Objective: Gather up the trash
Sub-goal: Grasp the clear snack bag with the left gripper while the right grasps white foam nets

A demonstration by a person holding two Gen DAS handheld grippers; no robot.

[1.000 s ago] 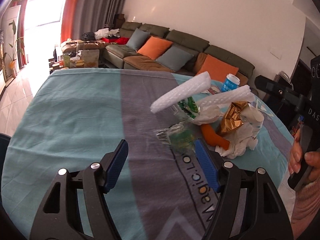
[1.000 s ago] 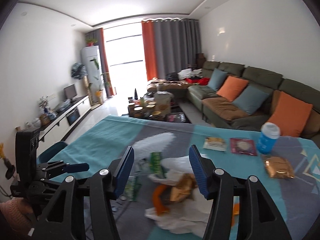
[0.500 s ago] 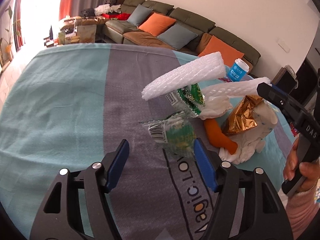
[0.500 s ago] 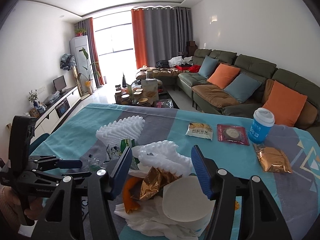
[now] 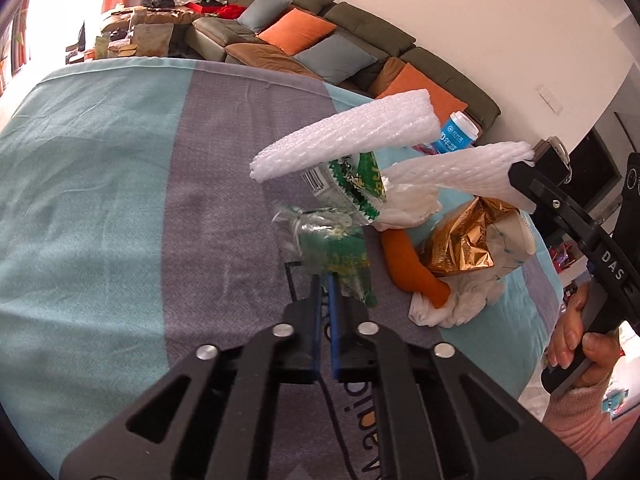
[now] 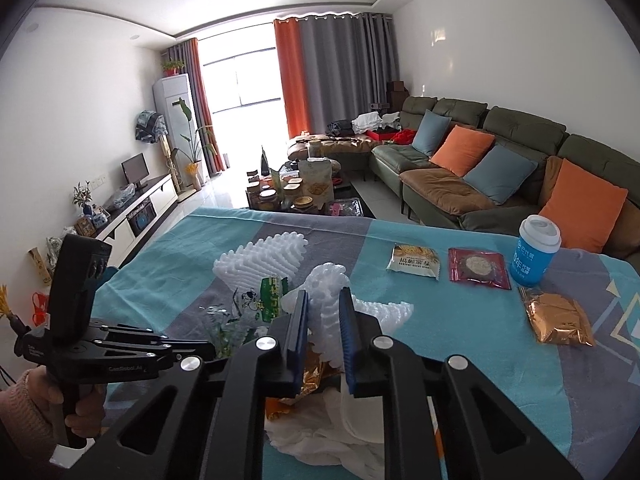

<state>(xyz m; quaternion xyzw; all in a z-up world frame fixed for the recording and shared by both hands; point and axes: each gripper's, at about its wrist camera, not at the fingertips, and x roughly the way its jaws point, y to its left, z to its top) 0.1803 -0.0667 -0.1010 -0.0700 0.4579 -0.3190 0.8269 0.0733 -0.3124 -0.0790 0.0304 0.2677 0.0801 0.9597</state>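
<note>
A worktop (image 5: 100,184) under a teal and grey cloth carries a trash pile (image 5: 452,264): foam nets, tissue, gold foil, an orange peel. All of it looks light, soft and crushable, so pinching any loose edge should do. The right gripper (image 6: 323,322), level above the pile, has its fingers clamped on a white foam net (image 6: 328,300). The left gripper (image 5: 325,294), reaching in low just left of the pile, has its fingers nearly together on a clear green wrapper (image 5: 332,248) lying at the pile's left edge.
</note>
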